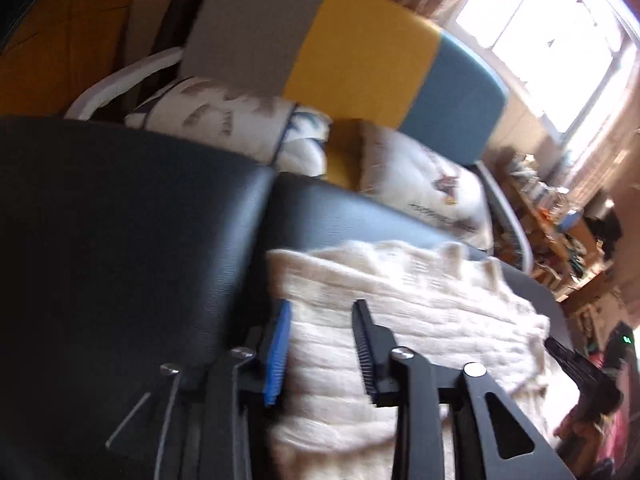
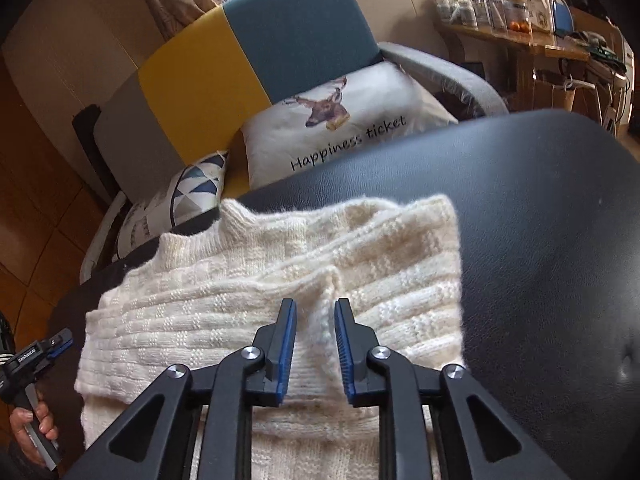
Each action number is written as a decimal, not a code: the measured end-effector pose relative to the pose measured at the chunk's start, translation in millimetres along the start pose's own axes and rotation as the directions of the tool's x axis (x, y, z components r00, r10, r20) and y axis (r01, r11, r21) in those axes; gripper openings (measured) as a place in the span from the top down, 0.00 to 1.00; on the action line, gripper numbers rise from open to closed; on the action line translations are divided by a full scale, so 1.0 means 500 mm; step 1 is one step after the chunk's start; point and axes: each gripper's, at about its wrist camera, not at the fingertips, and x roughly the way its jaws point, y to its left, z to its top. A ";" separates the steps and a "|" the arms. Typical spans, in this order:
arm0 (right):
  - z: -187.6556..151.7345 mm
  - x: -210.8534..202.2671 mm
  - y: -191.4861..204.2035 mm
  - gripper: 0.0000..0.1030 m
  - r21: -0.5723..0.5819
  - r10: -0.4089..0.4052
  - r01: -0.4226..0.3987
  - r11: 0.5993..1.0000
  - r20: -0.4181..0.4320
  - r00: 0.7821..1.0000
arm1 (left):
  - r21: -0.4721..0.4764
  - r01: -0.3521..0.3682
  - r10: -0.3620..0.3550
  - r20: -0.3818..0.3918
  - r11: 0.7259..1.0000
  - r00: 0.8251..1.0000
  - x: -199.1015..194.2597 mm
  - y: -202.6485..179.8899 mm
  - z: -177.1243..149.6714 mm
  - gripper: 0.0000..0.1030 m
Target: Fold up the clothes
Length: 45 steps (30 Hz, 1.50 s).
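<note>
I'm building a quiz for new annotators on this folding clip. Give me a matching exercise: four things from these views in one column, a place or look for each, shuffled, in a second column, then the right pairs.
Things
1. sweater
2. deer pillow
3. triangle pillow
4. wooden shelf

Descriptions
A. printed with "Happiness ticket"
B. cream knit, partly folded on the black padded surface
C. at the far right, crowded with small items
D. blue and white geometric pattern, left of the other cushion

Pairs: 1-B, 2-A, 3-D, 4-C
</note>
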 end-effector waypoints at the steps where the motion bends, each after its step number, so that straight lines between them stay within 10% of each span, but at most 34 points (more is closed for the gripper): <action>1: 0.004 -0.008 0.008 0.81 -0.011 0.024 -0.024 1.000 0.014 1.000 | 0.014 0.001 -0.001 -0.007 1.000 1.000 0.003 -0.007 -0.010 0.63; 20: -0.036 0.055 0.034 0.80 -0.109 -0.025 0.017 0.994 -0.076 0.997 | 0.147 -0.005 0.011 -0.041 0.989 0.999 0.006 -0.027 -0.072 0.64; 23: -0.009 0.026 0.062 0.80 -0.154 0.008 -0.006 0.988 0.010 1.000 | 0.176 -0.014 0.011 0.018 0.984 1.000 -0.003 -0.045 -0.045 0.41; 30: -0.005 0.122 0.146 0.80 -0.281 -0.029 -0.001 0.960 -0.103 0.994 | 0.150 -0.101 0.111 -0.059 0.983 0.992 0.094 -0.034 0.000 0.38; 33: -0.026 0.146 0.134 0.80 -0.252 -0.037 0.013 0.968 -0.091 0.995 | 0.128 -0.114 0.120 -0.047 0.985 0.992 0.110 -0.011 -0.013 0.20; 45: -0.043 0.026 0.087 0.80 -0.170 -0.005 -0.012 0.985 -0.097 0.995 | 0.151 -0.123 0.122 0.014 0.981 0.992 0.017 -0.043 -0.085 0.31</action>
